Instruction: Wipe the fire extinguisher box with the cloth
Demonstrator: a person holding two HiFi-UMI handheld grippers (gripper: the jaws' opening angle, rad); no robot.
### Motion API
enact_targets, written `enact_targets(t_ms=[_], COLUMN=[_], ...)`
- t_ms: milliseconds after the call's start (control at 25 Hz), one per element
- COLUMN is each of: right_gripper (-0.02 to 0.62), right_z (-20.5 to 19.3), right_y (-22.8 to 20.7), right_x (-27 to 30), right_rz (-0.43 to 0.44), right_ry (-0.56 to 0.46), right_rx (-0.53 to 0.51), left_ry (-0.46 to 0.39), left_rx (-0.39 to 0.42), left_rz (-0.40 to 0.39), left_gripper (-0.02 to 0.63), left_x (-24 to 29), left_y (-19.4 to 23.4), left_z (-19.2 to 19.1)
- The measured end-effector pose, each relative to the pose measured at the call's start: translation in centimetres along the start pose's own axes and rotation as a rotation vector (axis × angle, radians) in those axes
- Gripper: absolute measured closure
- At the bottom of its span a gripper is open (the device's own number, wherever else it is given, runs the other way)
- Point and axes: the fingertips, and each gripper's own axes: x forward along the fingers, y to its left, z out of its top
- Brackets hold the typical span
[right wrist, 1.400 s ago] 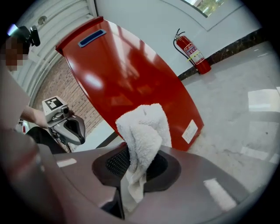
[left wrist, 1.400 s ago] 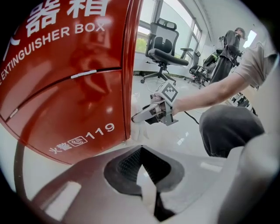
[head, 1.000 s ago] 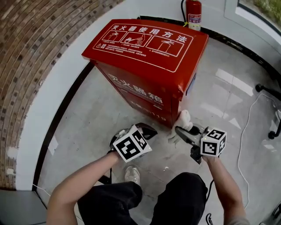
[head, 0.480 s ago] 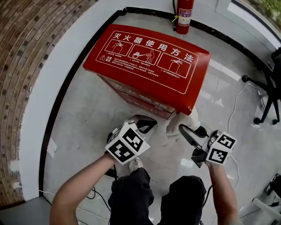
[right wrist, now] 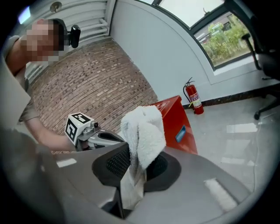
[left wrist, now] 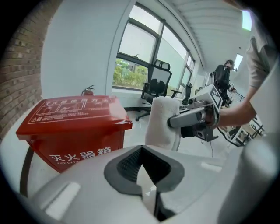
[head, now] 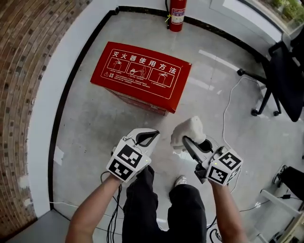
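The red fire extinguisher box (head: pixel 140 76) stands on the grey floor ahead of me, its lid printed with white instructions; it also shows as a red box (left wrist: pixel 72 120) in the left gripper view and a red box (right wrist: pixel 177 124) in the right gripper view. My right gripper (head: pixel 186 141) is shut on a white cloth (head: pixel 187 132), which hangs bunched from the jaws, cloth (right wrist: pixel 142 140). My left gripper (head: pixel 151 134) is shut with nothing in it. Both grippers hover well back from the box, above the floor.
A red fire extinguisher (head: pixel 176 14) stands against the far wall. A black office chair (head: pixel 280 80) and a white cable (head: pixel 228 109) lie to the right. A brick wall (head: pixel 23 71) runs along the left. My legs and shoes are below the grippers.
The view has pulled back and up from the box, which now looks smaller and farther. Both grippers have come away from its front, the right one lifting the cloth off the floor.
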Motion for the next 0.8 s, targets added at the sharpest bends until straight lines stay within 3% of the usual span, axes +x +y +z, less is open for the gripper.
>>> enact_targets(t_ms=[200,360,800], right_gripper=[0.5,0.5,0.5], right_z=[4.3,8.4,18.9], right_y=[4.3,7.8,18.6], right_x=[-4.5,-7.6,-13.5], right_rz=[-0.057,-0.069,-0.032], right_ry=[0.002,-0.031,-0.13], right_rx=[-0.034,-0.043,-0.108], left_ry=[-0.06,-0.107,-0.178], left_rx=[-0.067,-0.13,-0.158], left_rz=[0.029,0.007,-0.028], left_gripper=[0.603,0.603,0.601], left_x=[-3.5,-6.9,-17.2], left_y=[-4.7,-8.3,-15.2], left_z=[5.5,10.0,18.6])
